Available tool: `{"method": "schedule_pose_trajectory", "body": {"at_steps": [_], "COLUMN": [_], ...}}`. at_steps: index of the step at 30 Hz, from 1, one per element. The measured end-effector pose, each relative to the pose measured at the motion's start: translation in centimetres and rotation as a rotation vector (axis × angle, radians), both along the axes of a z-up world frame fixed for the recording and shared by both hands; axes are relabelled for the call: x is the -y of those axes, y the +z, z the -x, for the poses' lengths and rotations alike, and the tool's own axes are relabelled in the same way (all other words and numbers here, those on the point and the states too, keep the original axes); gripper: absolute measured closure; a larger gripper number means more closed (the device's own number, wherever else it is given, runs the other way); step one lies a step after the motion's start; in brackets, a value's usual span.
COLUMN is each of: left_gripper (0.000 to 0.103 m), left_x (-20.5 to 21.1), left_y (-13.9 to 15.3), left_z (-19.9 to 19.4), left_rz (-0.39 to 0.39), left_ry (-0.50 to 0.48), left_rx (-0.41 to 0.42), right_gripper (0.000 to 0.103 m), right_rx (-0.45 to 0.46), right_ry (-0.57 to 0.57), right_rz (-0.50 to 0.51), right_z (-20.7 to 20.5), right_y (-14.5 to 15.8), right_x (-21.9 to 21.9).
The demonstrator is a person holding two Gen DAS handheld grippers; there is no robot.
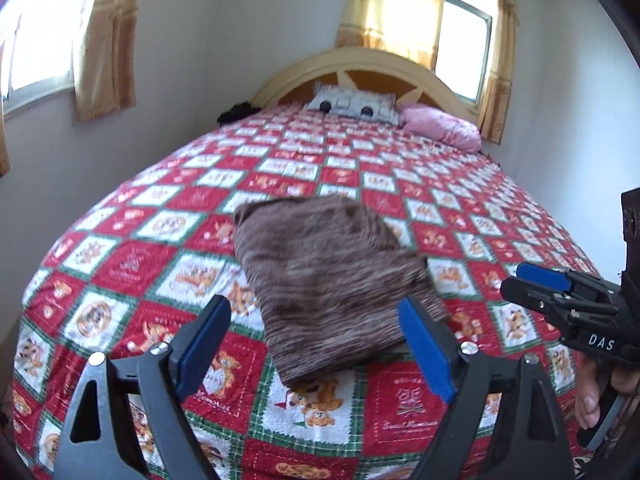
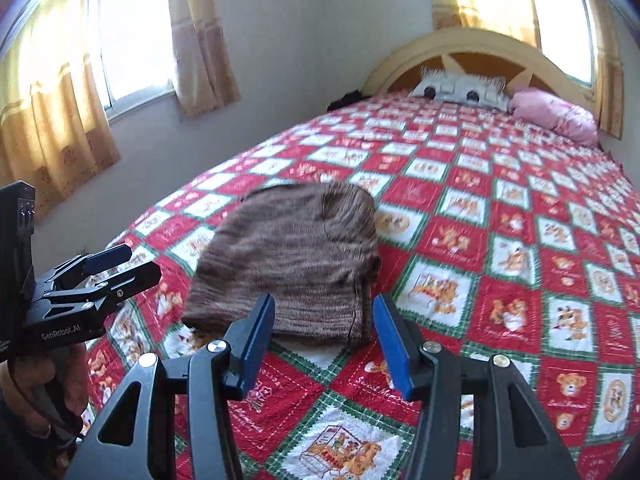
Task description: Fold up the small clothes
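Observation:
A brown knitted garment (image 1: 328, 280) lies folded into a compact bundle on the red, white and green patchwork bedspread (image 1: 404, 408). My left gripper (image 1: 314, 304) hovers over the bundle's near edge, wide open, blue pads clear of the cloth. To its right is my right gripper (image 1: 514, 278), held by a hand. In the right wrist view the same garment (image 2: 288, 256) sits just beyond my right gripper (image 2: 324, 300), whose jaws stand apart with nothing between them. At the left of that view my left gripper (image 2: 140, 262) is raised beside the bundle.
The bed runs back to a curved cream headboard (image 1: 360, 60), with a grey patterned pillow (image 1: 352, 106) and a pink pillow (image 1: 444, 126) in front of it. A wall borders the bed's left side (image 2: 280, 80). Curtained windows (image 2: 132, 40) let in bright light.

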State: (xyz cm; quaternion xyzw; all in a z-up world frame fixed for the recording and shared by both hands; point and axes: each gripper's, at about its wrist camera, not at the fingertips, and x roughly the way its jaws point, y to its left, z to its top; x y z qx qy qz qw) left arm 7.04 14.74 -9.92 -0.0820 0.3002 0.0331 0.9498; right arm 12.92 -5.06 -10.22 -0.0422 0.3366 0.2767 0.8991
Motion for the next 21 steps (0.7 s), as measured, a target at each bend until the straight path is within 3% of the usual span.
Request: {"method": "schedule_pose_trajectory", "body": {"at_steps": [7,21], "left_gripper": [0.014,0.014], "left_x": [0.5,0.8], "left_y": [1.5,1.7], "left_z": [0.8,1.1], "left_rz": [0.001,-0.006], "left_ry": [-0.012,-0.014], "left_rx": [0.041,0.044], "right_gripper": [0.050,0.050], "right_rx": [0.063,0.104], "right_ry": [-0.007,-0.030], "right_rz": [-0.017,-0.038], "right_z": [2.0,3.2], "right_y": [2.4,3.3], "right_x": [0.3,1.0]}}
